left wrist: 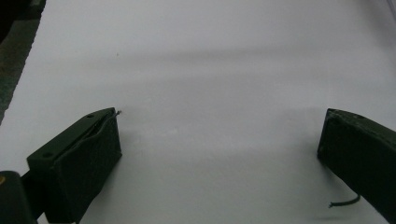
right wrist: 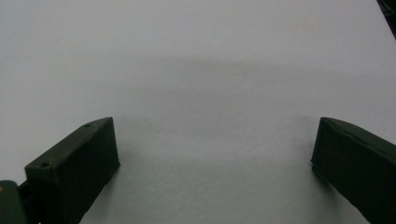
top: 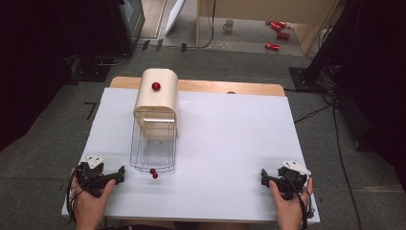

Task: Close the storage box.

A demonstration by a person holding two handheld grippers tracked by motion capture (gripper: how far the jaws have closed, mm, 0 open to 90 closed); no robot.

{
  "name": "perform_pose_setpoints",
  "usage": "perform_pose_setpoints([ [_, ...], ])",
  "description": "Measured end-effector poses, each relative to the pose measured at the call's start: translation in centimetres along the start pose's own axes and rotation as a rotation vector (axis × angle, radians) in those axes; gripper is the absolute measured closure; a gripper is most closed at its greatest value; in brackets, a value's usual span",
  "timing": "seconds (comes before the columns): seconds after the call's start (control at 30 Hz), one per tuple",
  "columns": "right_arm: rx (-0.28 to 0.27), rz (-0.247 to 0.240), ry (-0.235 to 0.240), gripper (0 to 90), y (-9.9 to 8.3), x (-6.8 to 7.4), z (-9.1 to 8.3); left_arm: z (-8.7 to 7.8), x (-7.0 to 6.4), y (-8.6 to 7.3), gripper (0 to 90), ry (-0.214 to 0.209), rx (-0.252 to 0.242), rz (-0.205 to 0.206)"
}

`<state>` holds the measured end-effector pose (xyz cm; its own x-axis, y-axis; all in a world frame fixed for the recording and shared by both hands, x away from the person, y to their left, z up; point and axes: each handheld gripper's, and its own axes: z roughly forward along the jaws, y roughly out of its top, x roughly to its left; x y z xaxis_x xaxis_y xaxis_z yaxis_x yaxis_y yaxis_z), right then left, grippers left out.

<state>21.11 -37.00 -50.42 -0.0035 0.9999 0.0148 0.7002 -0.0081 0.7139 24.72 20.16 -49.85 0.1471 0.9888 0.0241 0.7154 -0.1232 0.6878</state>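
At the near left corner of the white table [top: 230,143] the left gripper [top: 119,173] rests, jaws apart and empty; the right gripper [top: 264,177] rests at the near right corner, jaws likewise apart. The cream bread box [top: 156,98] stands toward the far left edge, its clear door [top: 153,148] open toward the near edge, near the left gripper.

A: Left gripper [top: 120,174]: black body, grey three-cornered plate on top, thin black cable trailing near the hand [top: 91,199].

B: Right gripper [top: 263,176]: same build, black, pale plate, black cable running along the wrist. Hands bare, no sleeves seen.

A: Jaws are black rectangular blocks, a small round hole in the left one's top face. Frayed wire end by the left gripper's right jaw.
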Motion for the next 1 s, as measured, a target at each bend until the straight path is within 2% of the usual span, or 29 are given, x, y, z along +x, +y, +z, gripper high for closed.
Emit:
perform_pose_setpoints([
  [0.27,0.002,0.014,-0.015,1.9,0.0,0.2,-0.2,0.0,0.0,0.0,0.0,-0.002,0.001,-0.002],
  [0.37,-0.001,0.028,-0.043,7.0,0.0,0.9,-0.6,0.0,0.0,0.0,0.0,-0.002,0.000,-0.002],
  [0.4,-0.015,0.016,-0.039,7.0,0.1,1.7,-1.0,0.0,0.0,0.0,0.0,-0.001,0.000,-0.001],
  [0.43,-0.015,0.016,-0.039,7.0,0.1,1.7,-1.0,0.0,0.0,0.0,0.0,-0.001,0.001,-0.001],
  [0.6,-0.058,0.021,0.013,7.1,1.1,3.9,-2.3,0.0,0.0,0.0,0.0,-0.001,0.000,-0.001],
  [0.63,-0.069,0.008,0.041,7.1,1.5,5.0,-2.6,0.0,0.0,0.0,0.0,-0.001,0.000,-0.001],
  [0.67,-0.069,0.008,0.041,7.1,1.5,5.0,-2.6,0.0,0.0,0.0,0.0,-0.001,0.000,-0.001],
  [0.7,-0.072,-0.003,0.070,7.1,1.8,6.2,-2.8,0.0,0.0,0.0,0.0,-0.001,0.000,-0.001],
  [0.73,-0.072,-0.003,0.070,7.1,1.8,6.2,-2.8,0.0,0.0,0.0,0.0,-0.001,0.000,-0.001],
  [0.8,-0.080,-0.015,0.093,7.5,2.1,7.4,-2.9,0.0,0.0,0.0,0.0,-0.001,0.000,-0.001],
  [0.9,-0.100,-0.020,0.104,13.2,2.3,8.9,-3.0,0.0,0.0,0.0,0.0,-0.001,0.000,-0.001],
  [1.0,-0.108,-0.034,0.126,13.2,2.5,10.1,-3.0,0.0,0.0,0.0,0.0,-0.002,0.000,-0.002],
])
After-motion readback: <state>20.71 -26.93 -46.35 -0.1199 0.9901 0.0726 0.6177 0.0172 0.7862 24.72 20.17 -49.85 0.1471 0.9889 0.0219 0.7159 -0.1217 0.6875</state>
